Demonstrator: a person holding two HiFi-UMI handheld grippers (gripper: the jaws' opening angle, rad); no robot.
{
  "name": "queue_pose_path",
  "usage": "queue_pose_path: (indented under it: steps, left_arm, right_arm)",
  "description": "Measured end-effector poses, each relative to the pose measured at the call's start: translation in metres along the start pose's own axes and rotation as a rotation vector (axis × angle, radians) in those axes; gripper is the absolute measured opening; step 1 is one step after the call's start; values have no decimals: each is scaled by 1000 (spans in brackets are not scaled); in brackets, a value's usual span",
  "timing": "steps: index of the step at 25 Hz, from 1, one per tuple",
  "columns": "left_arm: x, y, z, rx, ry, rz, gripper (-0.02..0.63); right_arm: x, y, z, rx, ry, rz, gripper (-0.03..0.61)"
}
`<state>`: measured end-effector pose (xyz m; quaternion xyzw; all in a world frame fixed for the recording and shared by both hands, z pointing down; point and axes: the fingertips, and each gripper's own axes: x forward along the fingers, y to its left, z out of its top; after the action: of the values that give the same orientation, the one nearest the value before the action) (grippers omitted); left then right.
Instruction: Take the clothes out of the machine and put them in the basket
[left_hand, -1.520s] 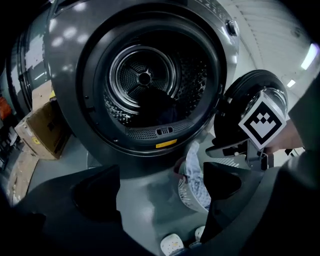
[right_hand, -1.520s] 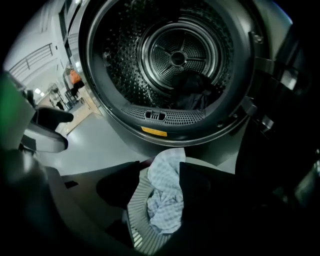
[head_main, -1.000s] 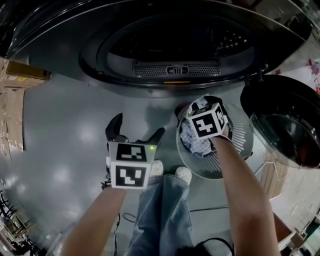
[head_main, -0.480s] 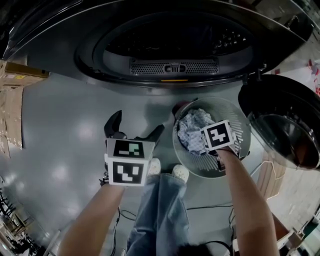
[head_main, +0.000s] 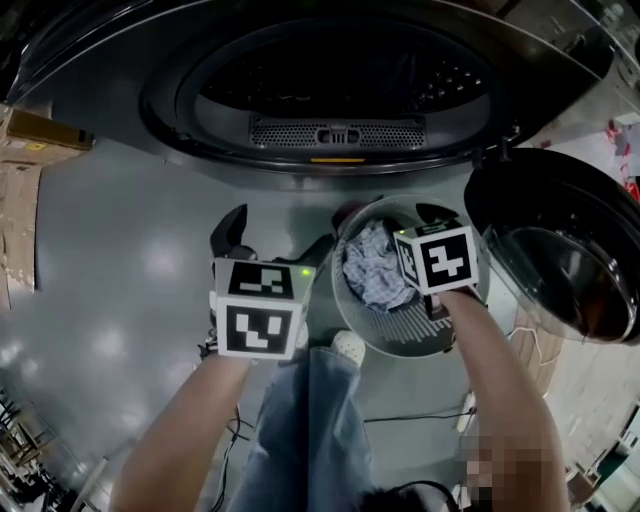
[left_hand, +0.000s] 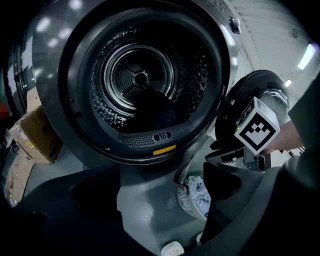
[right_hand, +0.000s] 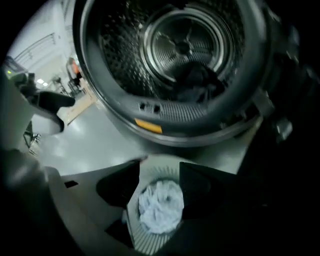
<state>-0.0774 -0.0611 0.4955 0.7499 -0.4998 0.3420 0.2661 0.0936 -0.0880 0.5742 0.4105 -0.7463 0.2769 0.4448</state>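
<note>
Glossy grey floor (head_main: 120, 300) fronts a perforated steel drum (left_hand: 140, 80); crumpled pale cloth (head_main: 372, 272) fills the ribbed round basket (head_main: 400, 340). Left gripper (head_main: 280, 228) gapes wide, empty; right gripper (right_hand: 159, 170), jaws just opening, holds nothing.

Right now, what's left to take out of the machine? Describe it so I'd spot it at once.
Start at the big grey front-loading machine with its door open. In its perforated drum, low near the front, lies a crumpled garment. It is near black, unlike the pale cloth in the white basket on the floor.
</note>
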Motion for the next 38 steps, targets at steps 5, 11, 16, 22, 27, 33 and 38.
queue_pose_path:
  steps: [5, 11, 16, 22, 27, 33, 38]
  left_arm:
    - [8, 10, 4, -18, -30, 8, 503]
    - [17, 23, 35, -35, -82, 9, 503]
    - [32, 34, 66, -32, -152, -8, 503]
    - [67, 48, 92, -92, -224, -23, 502]
    - [88, 57, 109, -102, -253, -12, 502]
    - [97, 73, 101, -88, -168, 54, 499]
    - [101, 79, 88, -132, -86, 86, 480]
  right_arm:
    - [0, 16, 48, -2, -142, -8, 242]
    - [-13, 8, 100, -26, -261, -62, 229]
    - [-9, -8, 147, -57, -342, -117, 232]
    - [20, -22, 184, -52, -386, -146, 236]
    - [52, -34, 199, -51, -290, -153, 238]
    - [84, -38, 207, -88, -110, -118, 238]
    - [119, -39, 219, -247, -2, -129, 238]
